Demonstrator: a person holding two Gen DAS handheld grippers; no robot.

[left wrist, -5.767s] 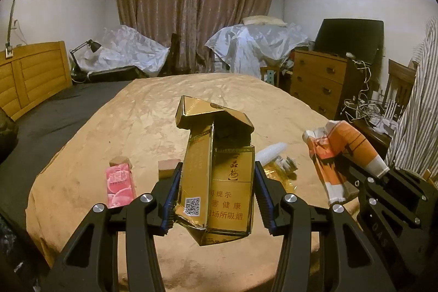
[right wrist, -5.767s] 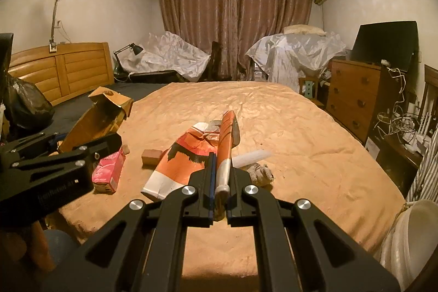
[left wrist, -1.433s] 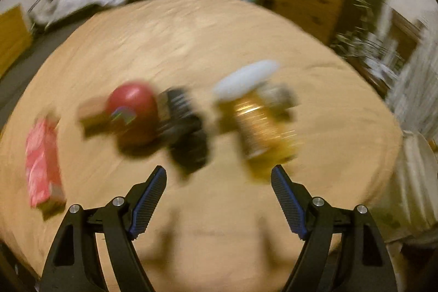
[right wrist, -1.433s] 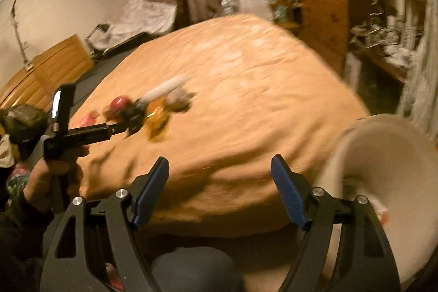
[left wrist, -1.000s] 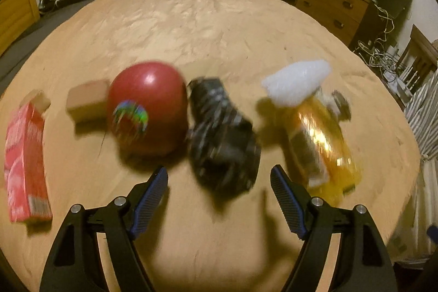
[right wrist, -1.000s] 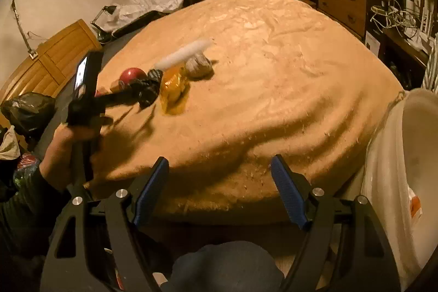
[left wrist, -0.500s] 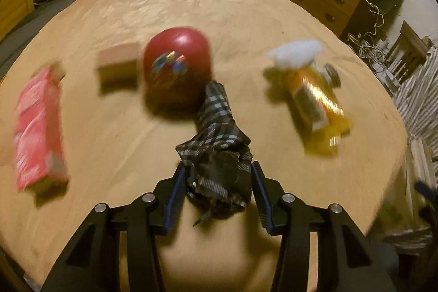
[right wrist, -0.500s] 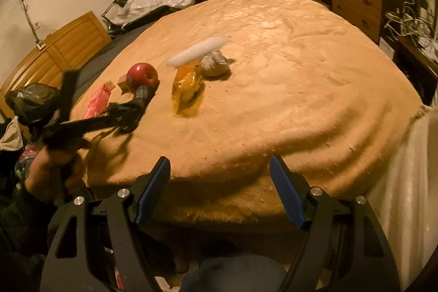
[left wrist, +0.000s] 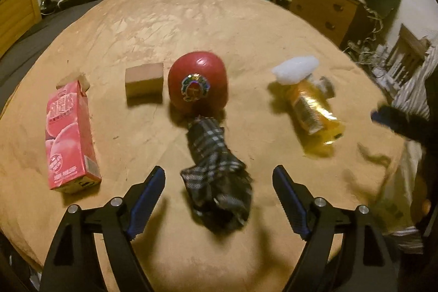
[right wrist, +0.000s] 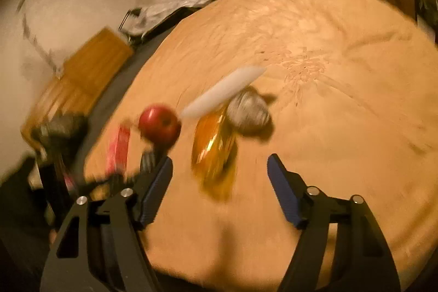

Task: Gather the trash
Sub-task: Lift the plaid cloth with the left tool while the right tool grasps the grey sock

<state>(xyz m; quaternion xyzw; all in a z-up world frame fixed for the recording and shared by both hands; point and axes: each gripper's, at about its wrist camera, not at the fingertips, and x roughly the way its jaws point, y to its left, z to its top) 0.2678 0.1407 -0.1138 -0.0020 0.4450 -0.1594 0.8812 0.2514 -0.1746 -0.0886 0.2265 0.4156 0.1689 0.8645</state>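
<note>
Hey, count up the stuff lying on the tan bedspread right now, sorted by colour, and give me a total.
Red or pink: 2, the pink carton and the red ball.
Brown: 1, the small box.
Dark plaid: 1, the crumpled wrapper.
Gold: 1, the shiny packet.
White: 1, the foam piece.
Grey: 1, the crumpled wad.
Total: 7.

Black claws (left wrist: pixel 219 199), blue pads (left wrist: pixel 147 197), silver screws.

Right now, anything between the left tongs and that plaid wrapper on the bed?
Nothing visible. The left tongs are open with the plaid wrapper lying right between the two fingers on the tan bedspread. The red apple sits just beyond the wrapper's far end, not in the path.
</note>
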